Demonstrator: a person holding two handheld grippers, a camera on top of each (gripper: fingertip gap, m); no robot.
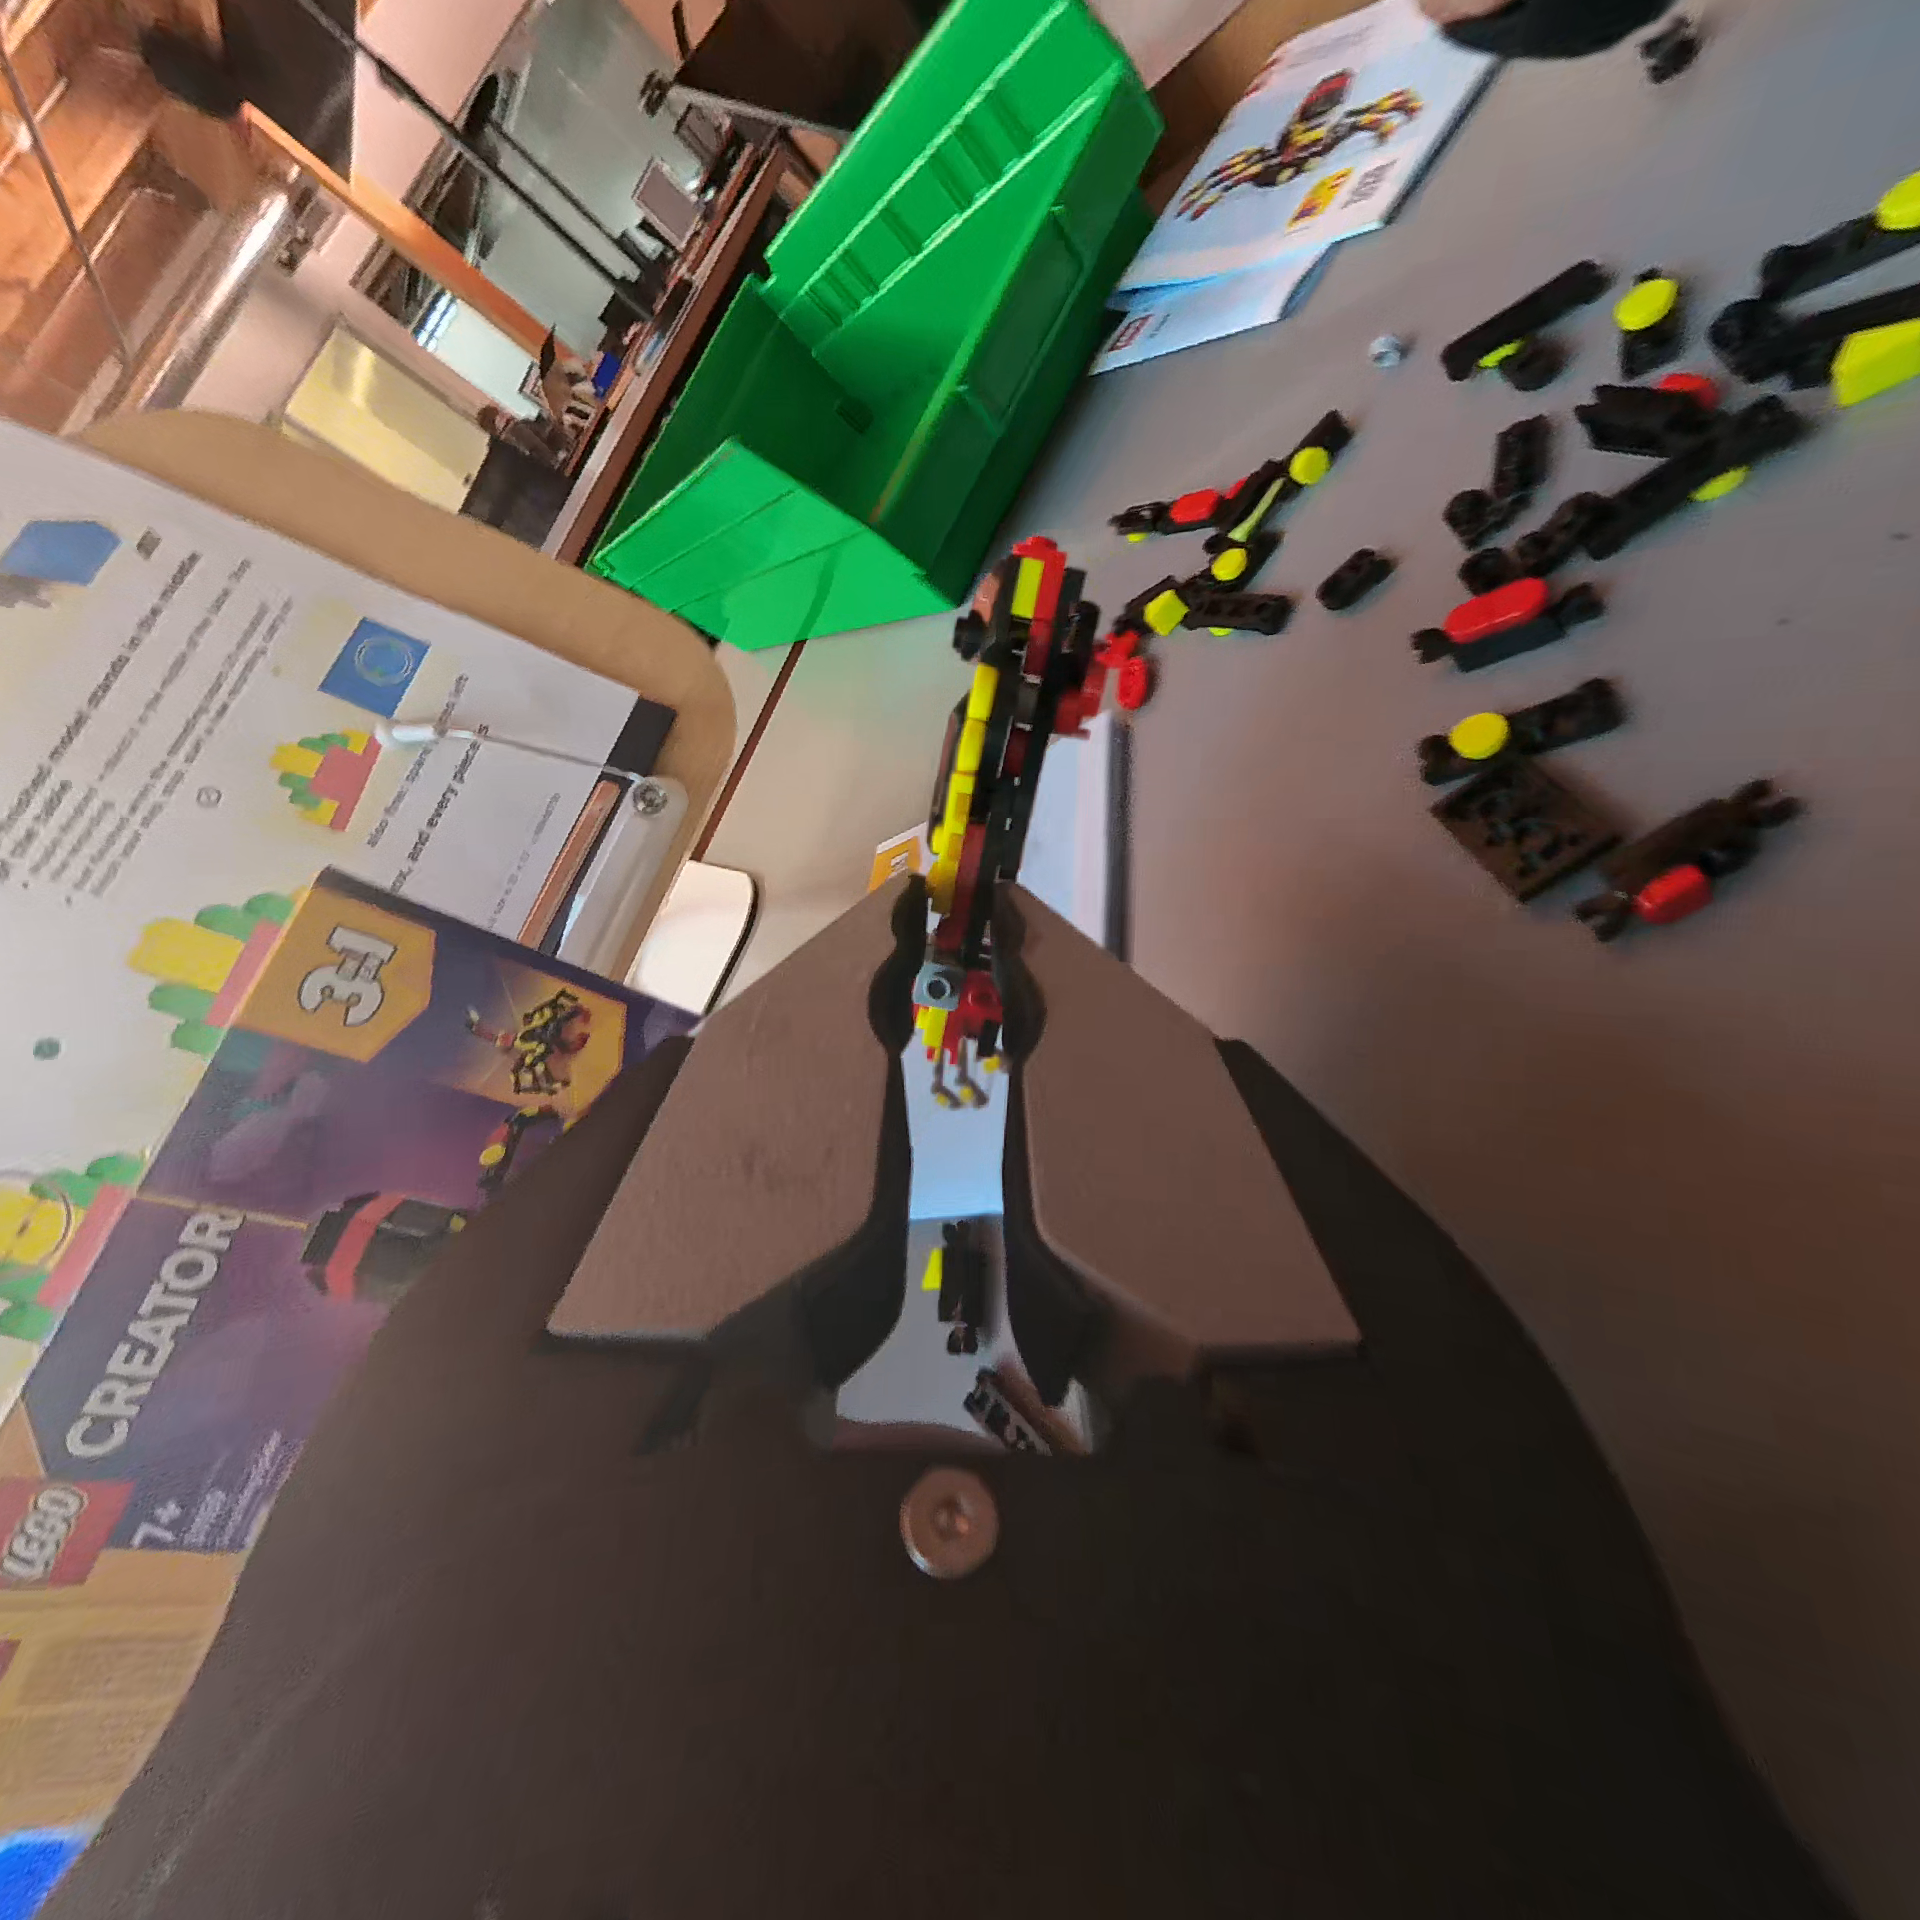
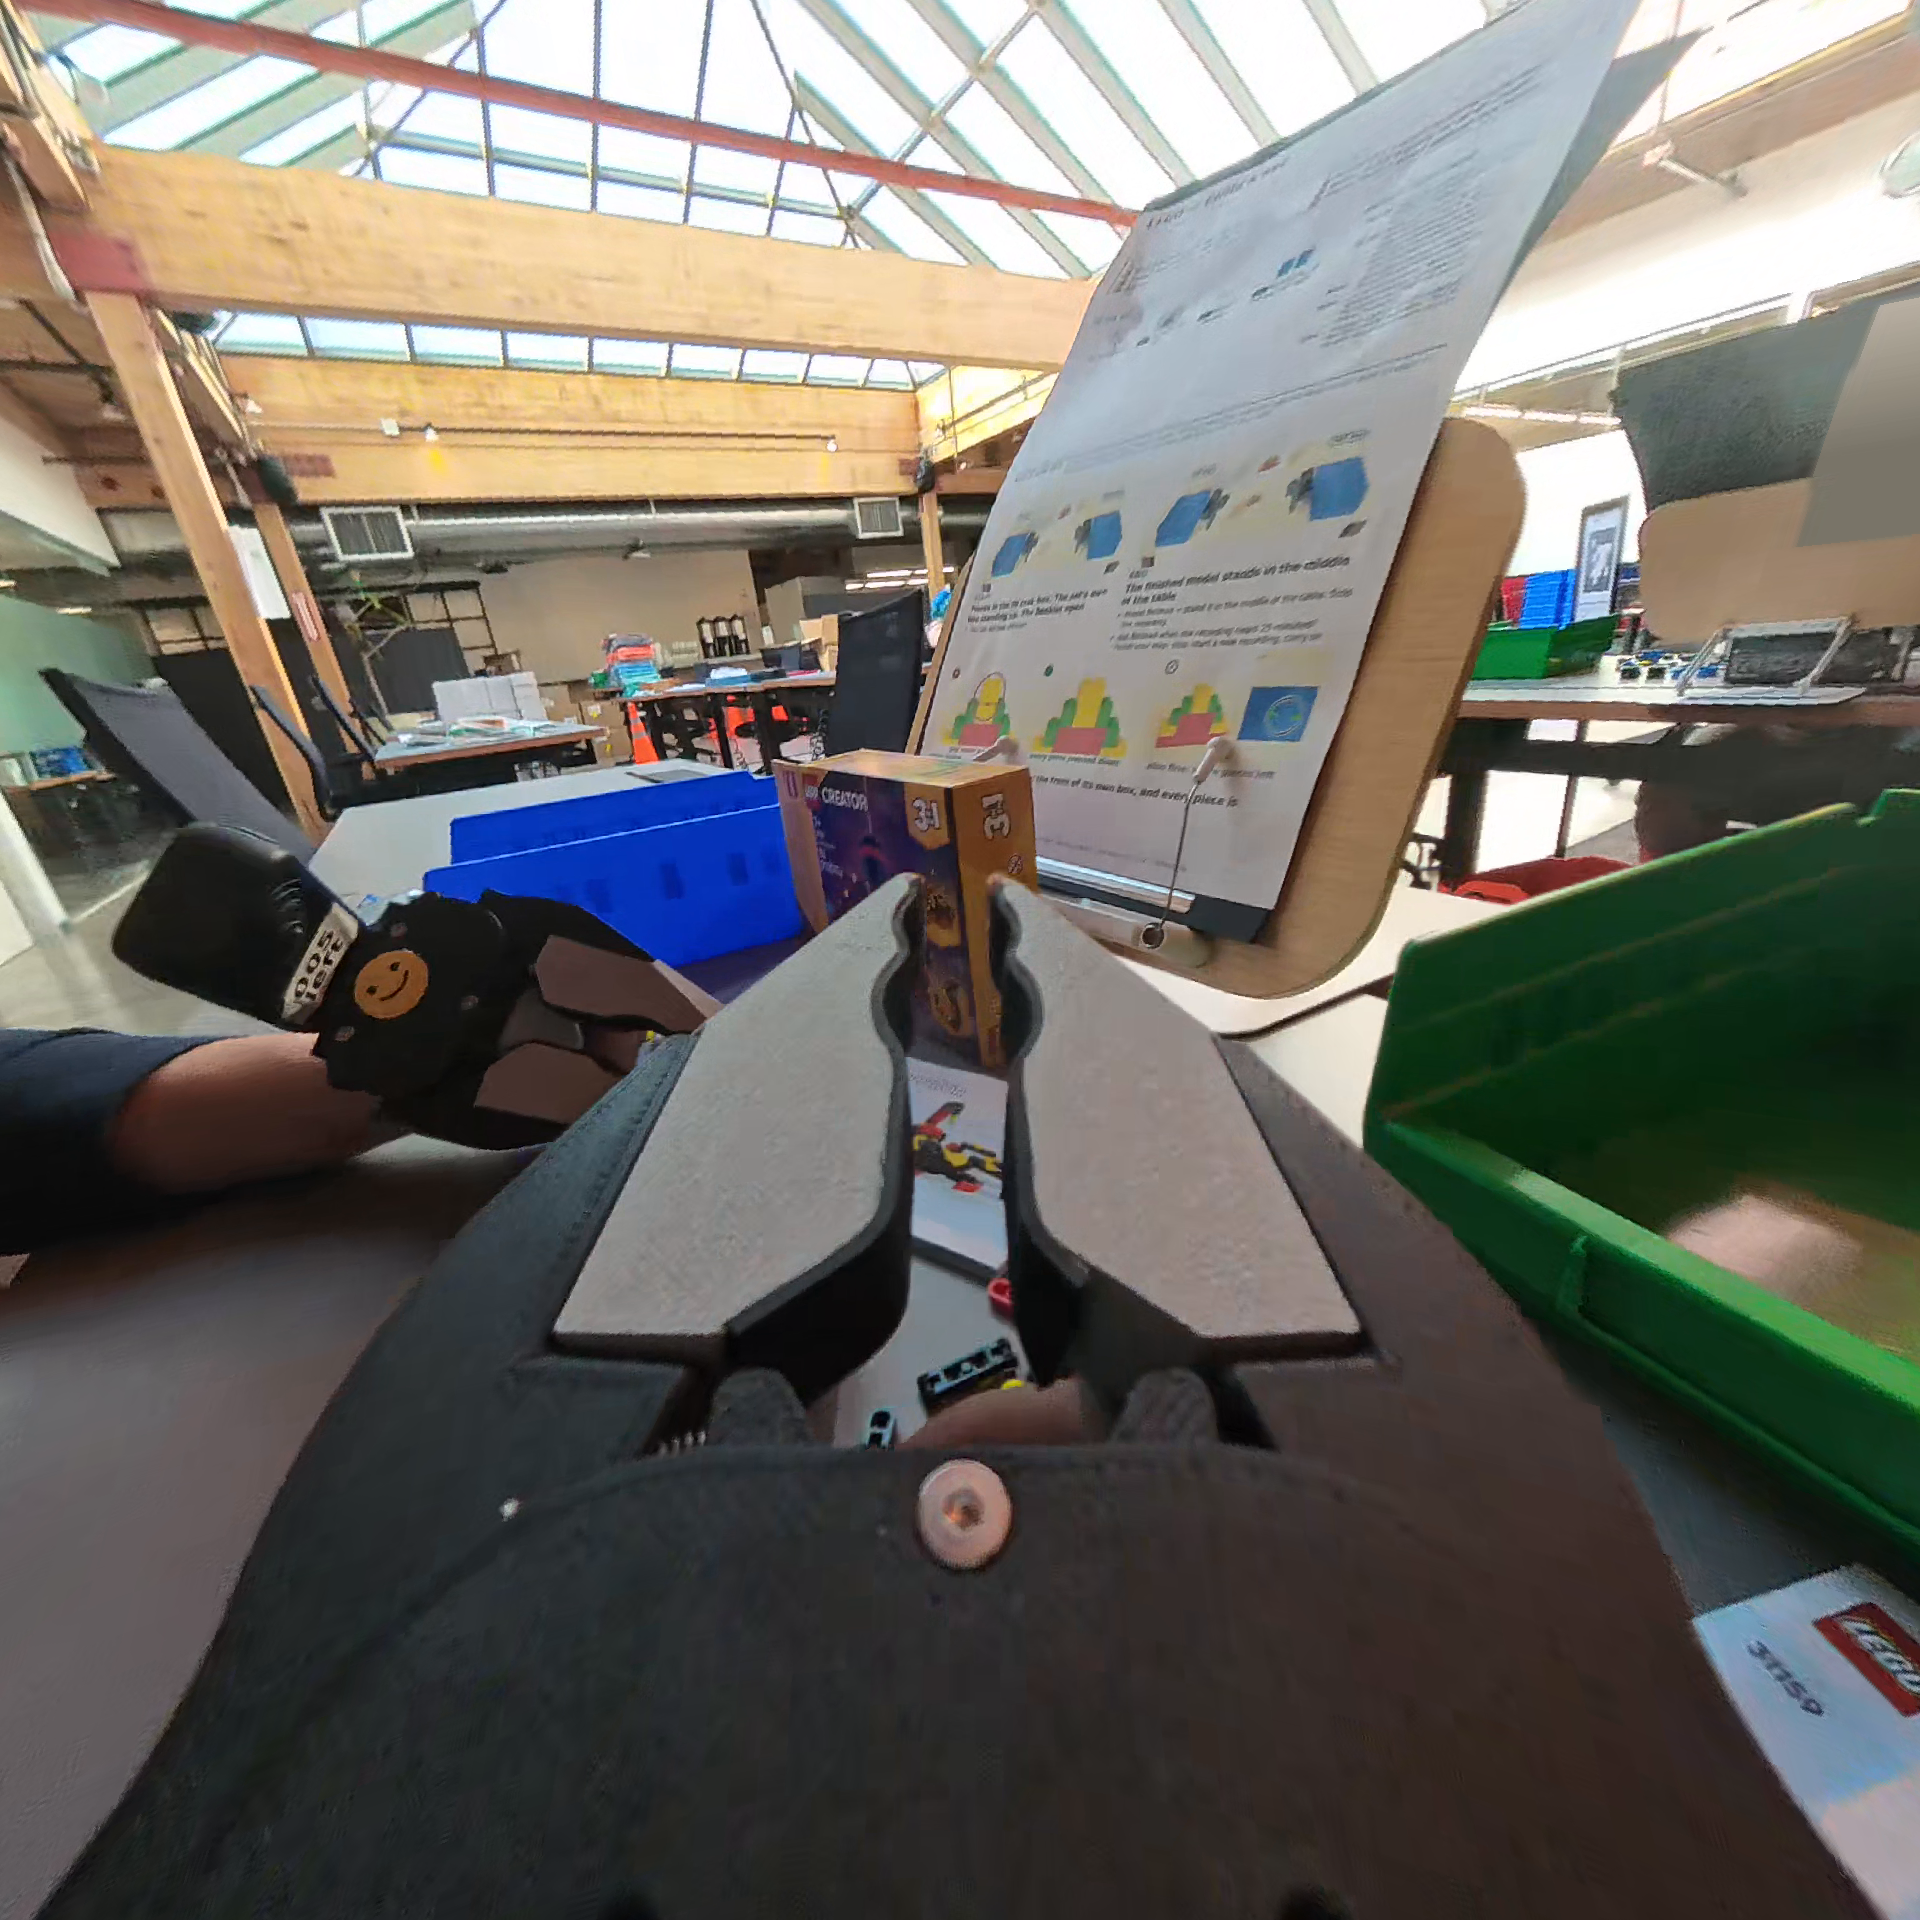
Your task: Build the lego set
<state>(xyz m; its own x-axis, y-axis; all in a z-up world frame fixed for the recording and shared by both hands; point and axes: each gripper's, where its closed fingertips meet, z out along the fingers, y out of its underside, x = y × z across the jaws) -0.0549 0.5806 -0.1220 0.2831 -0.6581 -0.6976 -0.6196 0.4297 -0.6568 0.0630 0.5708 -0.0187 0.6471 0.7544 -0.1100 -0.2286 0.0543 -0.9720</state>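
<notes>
My left gripper (image 1: 961, 914) is shut on the lower end of a long black, yellow and red lego model (image 1: 997, 748). It holds the model above the grey table (image 1: 1351, 1039), with the model's far end pointing away. Several loose black, yellow and red pieces (image 1: 1507, 623) lie on the table to the right. My right gripper (image 2: 956, 894) stands with its jaws a narrow gap apart and nothing between the pads. The set's box (image 2: 904, 852) stands well behind them. The left gripper also shows in the right wrist view (image 2: 499, 997), low at the left, with its fingertips hidden.
A green bin (image 1: 894, 395) lies at the back and also shows at the right in the right wrist view (image 2: 1662, 1091). A wooden stand with an instruction sheet (image 2: 1247, 582), a blue bin (image 2: 623, 873), the purple box (image 1: 312, 1143) and a booklet (image 1: 1309, 177) surround the work area. The left gripper's tips are roughly 15 cm from the right gripper's.
</notes>
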